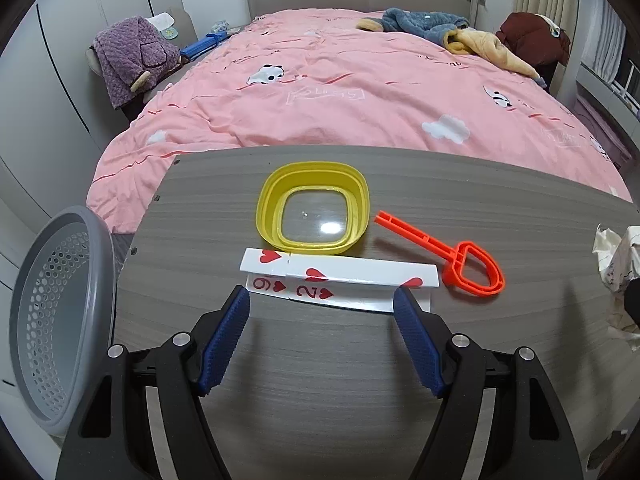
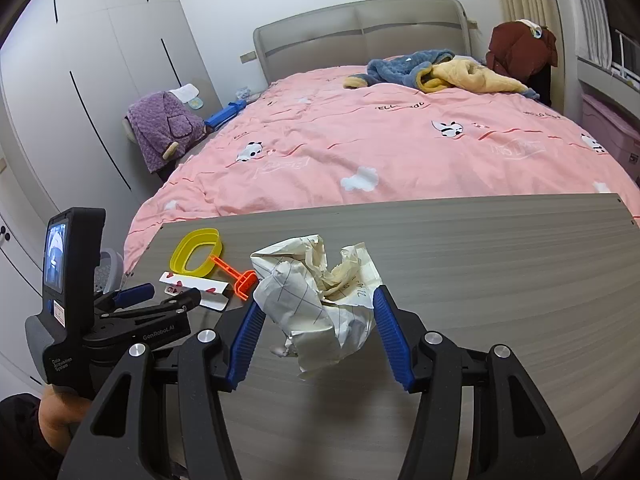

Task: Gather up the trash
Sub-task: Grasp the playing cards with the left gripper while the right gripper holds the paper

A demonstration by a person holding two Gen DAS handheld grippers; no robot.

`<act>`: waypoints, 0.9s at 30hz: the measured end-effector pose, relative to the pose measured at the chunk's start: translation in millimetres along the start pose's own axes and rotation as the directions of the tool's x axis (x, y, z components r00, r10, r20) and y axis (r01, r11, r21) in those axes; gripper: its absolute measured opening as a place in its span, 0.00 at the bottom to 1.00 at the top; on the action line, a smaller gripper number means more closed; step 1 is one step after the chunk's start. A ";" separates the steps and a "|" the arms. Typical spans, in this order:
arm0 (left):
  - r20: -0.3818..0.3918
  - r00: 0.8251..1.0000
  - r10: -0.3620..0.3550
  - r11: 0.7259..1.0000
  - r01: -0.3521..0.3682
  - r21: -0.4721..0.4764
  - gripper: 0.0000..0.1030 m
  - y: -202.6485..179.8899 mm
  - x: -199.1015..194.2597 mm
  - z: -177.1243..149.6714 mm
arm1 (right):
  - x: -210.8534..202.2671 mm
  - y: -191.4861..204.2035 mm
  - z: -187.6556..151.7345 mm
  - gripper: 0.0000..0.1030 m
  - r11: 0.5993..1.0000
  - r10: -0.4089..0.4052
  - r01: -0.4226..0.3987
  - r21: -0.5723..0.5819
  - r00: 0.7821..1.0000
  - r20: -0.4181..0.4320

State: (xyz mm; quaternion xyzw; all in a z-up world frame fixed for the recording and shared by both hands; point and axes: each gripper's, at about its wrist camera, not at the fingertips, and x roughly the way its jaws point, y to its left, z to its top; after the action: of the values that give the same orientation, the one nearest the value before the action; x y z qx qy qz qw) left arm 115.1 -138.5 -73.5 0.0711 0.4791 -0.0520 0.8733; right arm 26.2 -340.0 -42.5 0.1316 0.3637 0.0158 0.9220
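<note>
My right gripper (image 2: pixel 316 304) is shut on a crumpled ball of white lined paper (image 2: pixel 312 288) and holds it just above the grey wooden table (image 2: pixel 480 248), where its shadow falls. My left gripper (image 1: pixel 322 300) stands open over the table, with its fingertips just in front of some bent playing cards with red hearts (image 1: pixel 340 274). Nothing sits between its pads. A yellow plastic lid (image 1: pixel 314 212) lies behind the cards, and an orange plastic scoop (image 1: pixel 460 260) lies to their right. The paper ball (image 1: pixel 616 264) shows at the right edge of the left wrist view.
A grey perforated basket (image 1: pixel 60 320) stands off the table's left edge. Behind the table is a bed with a pink duvet (image 1: pixel 340 92) and clothes on it. A chair with a purple robe (image 1: pixel 128 56) stands at the left. A hand holds the left gripper (image 2: pixel 172 294).
</note>
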 end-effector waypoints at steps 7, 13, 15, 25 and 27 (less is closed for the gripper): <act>0.021 1.000 -0.007 1.000 0.007 0.004 0.69 -8.9 4.0 19.0 | -2.1 3.9 -0.7 0.52 1.000 0.002 -0.002 -0.008 1.000 0.000; -0.011 1.000 0.005 1.000 -0.005 0.017 0.69 -16.5 19.3 25.6 | -3.3 2.8 -0.9 0.52 1.000 -0.002 0.002 -0.005 1.000 0.001; -0.007 1.000 0.014 1.000 -0.013 0.025 0.69 -18.9 20.1 26.6 | -2.7 0.8 -1.3 0.52 1.000 -0.005 0.005 0.001 1.000 -0.001; -0.011 0.998 0.059 0.996 -0.058 0.068 0.69 -25.7 21.8 26.2 | -1.0 -1.0 -1.3 0.52 1.000 -0.007 0.007 0.010 1.000 -0.006; -0.013 0.998 0.064 0.995 -0.063 0.083 0.69 -26.7 19.8 23.7 | -0.9 -1.5 -1.2 0.52 1.000 -0.008 0.008 0.008 1.000 -0.006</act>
State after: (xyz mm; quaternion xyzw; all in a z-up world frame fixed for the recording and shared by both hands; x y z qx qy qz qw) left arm 141.1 -169.3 -79.7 0.1227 0.4808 -0.0435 0.8671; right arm 24.6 -341.3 -43.2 0.1339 0.3670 0.0109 0.9205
